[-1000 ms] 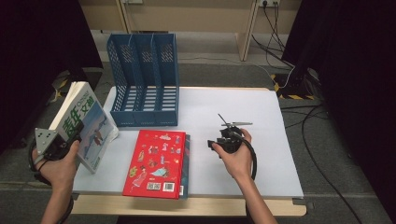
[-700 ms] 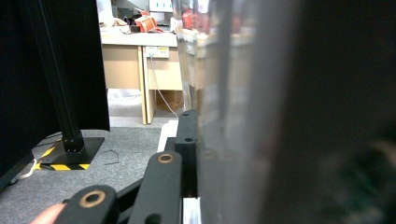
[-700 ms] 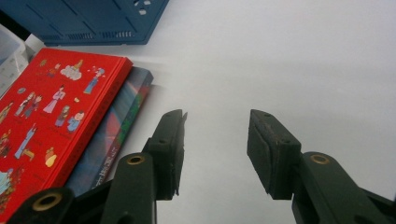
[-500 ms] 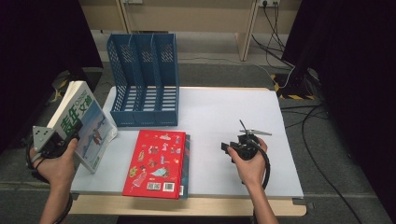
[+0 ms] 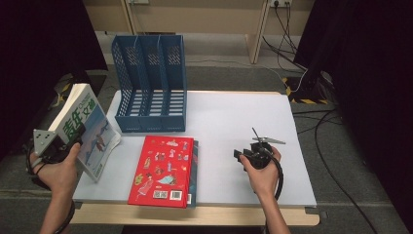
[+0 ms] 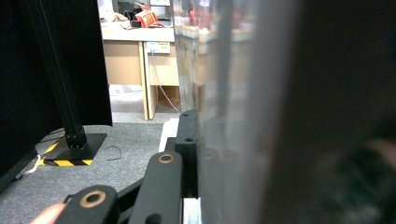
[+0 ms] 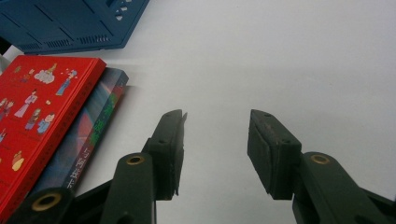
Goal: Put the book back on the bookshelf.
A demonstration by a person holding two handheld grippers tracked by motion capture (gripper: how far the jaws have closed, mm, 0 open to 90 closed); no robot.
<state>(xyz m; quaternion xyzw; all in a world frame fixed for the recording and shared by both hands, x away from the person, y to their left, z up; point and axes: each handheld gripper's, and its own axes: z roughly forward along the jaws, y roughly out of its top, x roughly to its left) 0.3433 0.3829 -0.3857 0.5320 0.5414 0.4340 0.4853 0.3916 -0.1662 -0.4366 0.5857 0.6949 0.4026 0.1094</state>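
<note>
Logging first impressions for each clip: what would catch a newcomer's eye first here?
Probably the red book, lying flat on another book near the table's front edge. Next, the white and blue book that the left gripper holds up off the table's left edge, and the blue file rack at the back left.

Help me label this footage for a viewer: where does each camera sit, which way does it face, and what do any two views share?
High view: fixed above the person's side, looking forward and down on the white table, file rack and red book; both forearms and tools show.
Left gripper view: rides the left tool, looking along a jaw pressed against the held book, floor beyond.
Right gripper view: rides the right tool, open jaws over bare table.
Shared: high and right gripper views both show the red book and rack.
</note>
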